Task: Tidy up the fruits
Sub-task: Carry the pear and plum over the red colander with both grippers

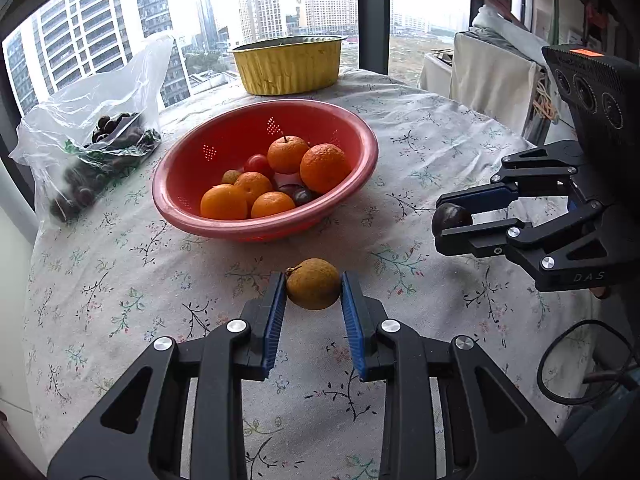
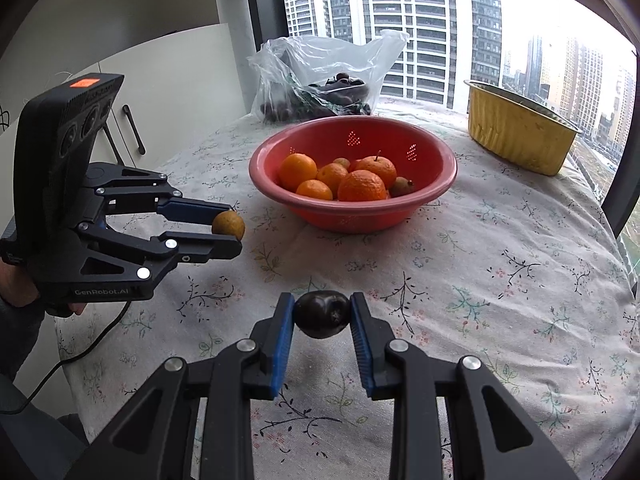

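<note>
Both grippers tilt down over the table [image 1: 440, 128]: left gripper [image 1: 313, 285] clamps a longan [image 1: 313, 283], right gripper [image 2: 322, 314] a dark plum [image 2: 321, 314].

Colander [image 1: 362, 160] mid-table [image 1: 420, 128] with oranges [image 1: 324, 168] in it; bag [image 1: 92, 136] to its left, tub [image 1: 288, 66] behind

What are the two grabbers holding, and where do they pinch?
Left gripper pinches a brown fruit by its sides; right gripper pinches a dark fruit likewise.
</note>
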`<state>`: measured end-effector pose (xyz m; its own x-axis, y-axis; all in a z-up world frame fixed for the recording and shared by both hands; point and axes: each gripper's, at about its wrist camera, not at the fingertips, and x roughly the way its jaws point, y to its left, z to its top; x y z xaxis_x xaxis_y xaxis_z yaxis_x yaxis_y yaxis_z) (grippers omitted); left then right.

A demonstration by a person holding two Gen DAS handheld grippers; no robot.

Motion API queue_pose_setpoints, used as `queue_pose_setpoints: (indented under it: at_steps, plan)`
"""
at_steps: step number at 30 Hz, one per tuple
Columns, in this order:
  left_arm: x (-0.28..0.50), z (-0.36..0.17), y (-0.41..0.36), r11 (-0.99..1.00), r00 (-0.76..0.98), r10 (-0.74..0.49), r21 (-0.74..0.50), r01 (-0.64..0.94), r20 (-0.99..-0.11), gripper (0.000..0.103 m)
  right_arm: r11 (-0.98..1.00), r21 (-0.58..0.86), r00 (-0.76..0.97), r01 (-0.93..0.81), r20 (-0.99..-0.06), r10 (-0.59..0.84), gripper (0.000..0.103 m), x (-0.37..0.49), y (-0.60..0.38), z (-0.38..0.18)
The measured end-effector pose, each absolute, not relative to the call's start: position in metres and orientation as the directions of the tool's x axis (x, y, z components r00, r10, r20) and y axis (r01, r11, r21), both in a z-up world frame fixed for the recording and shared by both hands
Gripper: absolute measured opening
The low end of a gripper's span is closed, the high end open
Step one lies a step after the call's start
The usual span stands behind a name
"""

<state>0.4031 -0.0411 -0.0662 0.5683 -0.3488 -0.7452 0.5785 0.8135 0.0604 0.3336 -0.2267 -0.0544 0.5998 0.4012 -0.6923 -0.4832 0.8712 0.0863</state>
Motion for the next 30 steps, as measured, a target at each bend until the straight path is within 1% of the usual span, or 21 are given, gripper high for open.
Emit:
queue_pose_setpoints:
  at_steps: [8, 13, 18, 23, 30]
  plan:
    - [0.449, -0.030, -0.024, 0.843, 0.627, -0.342, 0.066, 0.534, -0.700, 0.026, 0.887, 0.066, 0.640, -0.456, -0.669, 0.379, 0.030, 0.361, -0.227, -0.026]
    - [0.483, -0.021, -0.031, 0.845, 0.640, -0.337, 0.078, 0.529, -0.690, 0.026, 0.900, 0.053, 0.655, -0.433, -0.668, 0.355, 0.030, 0.389, -0.221, -0.013]
    - [0.514, -0.026, -0.045, 0.838, 0.630, -0.337, 0.082, 0.539, -0.700, 0.026, 0.915, 0.036, 0.658, -0.402, -0.684, 0.315, 0.030, 0.417, -0.212, -0.012]
    - [0.535, -0.043, -0.056, 0.838, 0.611, -0.331, 0.075, 0.541, -0.719, 0.026, 0.922, 0.061, 0.639, -0.382, -0.703, 0.311, 0.030, 0.436, -0.206, -0.020]
    - [0.555, -0.063, -0.058, 0.842, 0.597, -0.324, 0.063, 0.535, -0.734, 0.026, 0.919, 0.020, 0.643, -0.394, -0.708, 0.291, 0.031, 0.447, -0.191, -0.028]
